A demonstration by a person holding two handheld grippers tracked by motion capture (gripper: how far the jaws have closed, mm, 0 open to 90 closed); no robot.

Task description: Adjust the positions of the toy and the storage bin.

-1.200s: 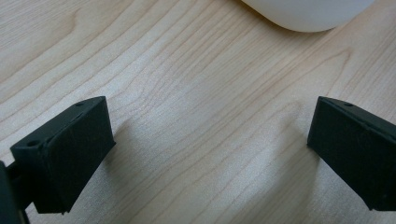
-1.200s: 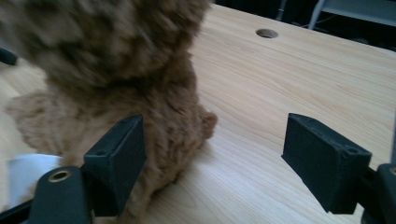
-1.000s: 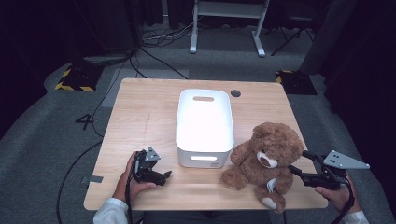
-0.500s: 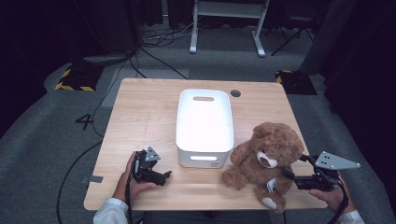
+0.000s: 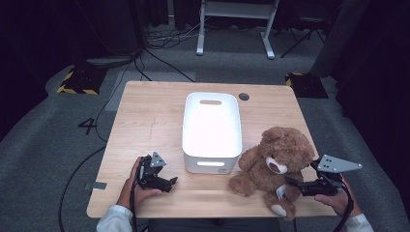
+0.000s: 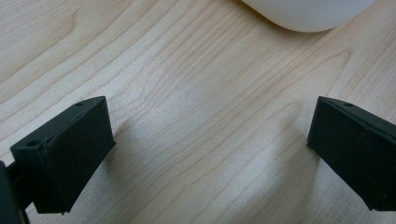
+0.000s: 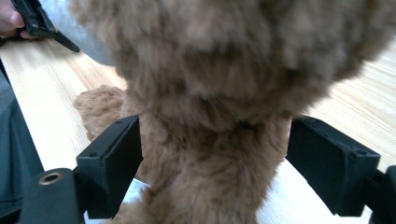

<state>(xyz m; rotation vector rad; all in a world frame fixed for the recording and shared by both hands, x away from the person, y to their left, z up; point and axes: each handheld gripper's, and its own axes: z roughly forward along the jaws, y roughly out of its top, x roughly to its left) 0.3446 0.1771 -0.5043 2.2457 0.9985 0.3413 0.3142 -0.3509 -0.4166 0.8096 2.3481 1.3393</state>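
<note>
A brown teddy bear (image 5: pixel 275 164) sits on the wooden table (image 5: pixel 150 116), to the right of a white bin (image 5: pixel 212 130). My right gripper (image 5: pixel 293 183) reaches in from the bear's right at torso height. In the right gripper view the bear (image 7: pixel 224 70) fills the gap of my right gripper (image 7: pixel 212 158); the jaws have just been opening and stand open on either side of its body, below the head. My left gripper (image 5: pixel 168 182) rests low near the table's front edge, left of the bin. It (image 6: pixel 210 140) is open over bare wood, with the bin's corner (image 6: pixel 308 14) ahead.
A round cable hole (image 5: pixel 243 96) lies at the table's back, right of the bin. On the grey floor are cables (image 5: pixel 159 53), yellow-black striped plates (image 5: pixel 77 82) and a white stand (image 5: pixel 234 24) behind the table. The left gripper (image 7: pixel 37 21) appears beyond the bear.
My right gripper has moved left toward the bear, so its jaws now flank the body. The left gripper, the bin and the bear have stayed put.
</note>
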